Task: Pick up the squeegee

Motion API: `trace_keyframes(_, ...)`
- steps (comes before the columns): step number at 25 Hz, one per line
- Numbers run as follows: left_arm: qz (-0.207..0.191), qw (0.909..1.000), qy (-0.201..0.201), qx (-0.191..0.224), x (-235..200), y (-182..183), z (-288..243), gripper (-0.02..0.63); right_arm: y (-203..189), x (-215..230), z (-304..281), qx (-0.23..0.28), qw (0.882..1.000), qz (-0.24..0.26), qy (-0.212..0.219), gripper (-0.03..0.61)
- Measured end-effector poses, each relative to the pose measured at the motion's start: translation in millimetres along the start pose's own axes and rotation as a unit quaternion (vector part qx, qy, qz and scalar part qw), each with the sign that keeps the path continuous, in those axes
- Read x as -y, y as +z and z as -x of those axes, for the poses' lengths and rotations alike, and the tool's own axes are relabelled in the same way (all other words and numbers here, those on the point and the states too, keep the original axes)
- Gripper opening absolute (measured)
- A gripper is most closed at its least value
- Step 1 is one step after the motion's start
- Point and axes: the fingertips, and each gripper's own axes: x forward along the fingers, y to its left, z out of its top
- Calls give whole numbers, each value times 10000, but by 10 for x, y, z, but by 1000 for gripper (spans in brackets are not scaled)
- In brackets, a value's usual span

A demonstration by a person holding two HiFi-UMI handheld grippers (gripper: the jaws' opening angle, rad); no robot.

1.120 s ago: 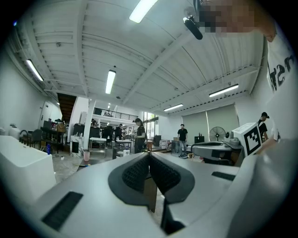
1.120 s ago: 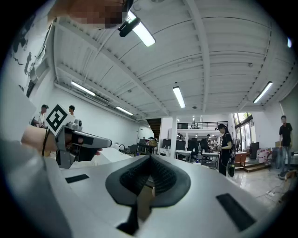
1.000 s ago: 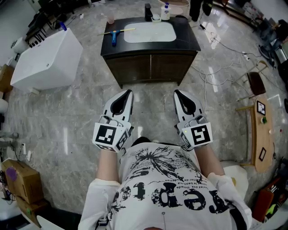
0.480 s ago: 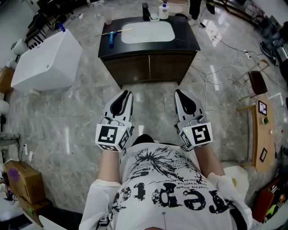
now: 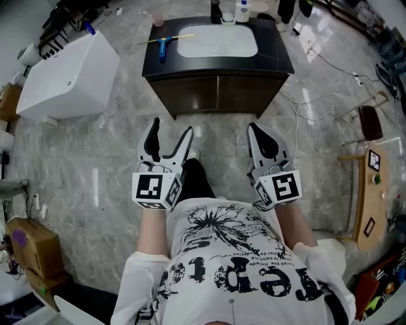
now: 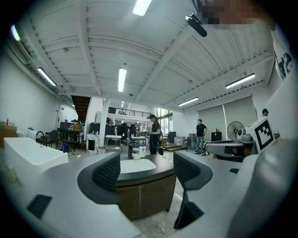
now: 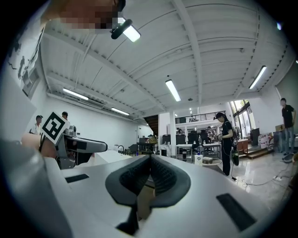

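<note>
The squeegee (image 5: pixel 165 43), blue handle and yellow blade, lies on the dark vanity top (image 5: pixel 276 54) left of the white basin (image 5: pixel 218 40). Both grippers are held level over the floor, well short of the vanity and pointing at it. My left gripper (image 5: pixel 171 126) is opening, its jaws spread wide with nothing between them; in the left gripper view (image 6: pixel 146 169) the cabinet front (image 6: pixel 139 197) shows through the gap. My right gripper (image 5: pixel 252 129) is shut and empty, its pads (image 7: pixel 150 162) meeting. Neither gripper view shows the squeegee.
A white tub-like box (image 5: pixel 66 79) stands left of the vanity. Bottles (image 5: pixel 241 11) sit behind the basin. Cables (image 5: pixel 311 95) trail on the marble floor at the right, near a wooden table (image 5: pixel 371 190). A cardboard box (image 5: pixel 25 251) is at lower left. People (image 6: pixel 153 135) stand far off.
The left gripper's jaws have gone from shut to wide apart. Both grippers have moved a little forward toward the vanity. The right gripper stays shut.
</note>
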Motion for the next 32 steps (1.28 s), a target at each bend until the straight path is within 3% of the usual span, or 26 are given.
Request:
trace_keyframes(7, -43, 9999, -56, -127, -811, -39, -789, 344, -73, 156, -1097, -56, 9999, 101, -20, 14)
trace_keyframes(21, 72, 9989, -406, -224, -3242, 274, -2934, 344, 63, 456, -4223, -267, 9985, 230, -415, 14)
trace_keyframes(27, 302, 9970, -397, -590, -3815, 8, -3501, 344, -74, 566, -4945, -487, 9975, 175, -476, 14)
trace_keyframes(32, 467, 9933, -291, -1012, -4041, -361, -3896, 344, -323, 754, -5363, -733, 9966, 127, -340, 14)
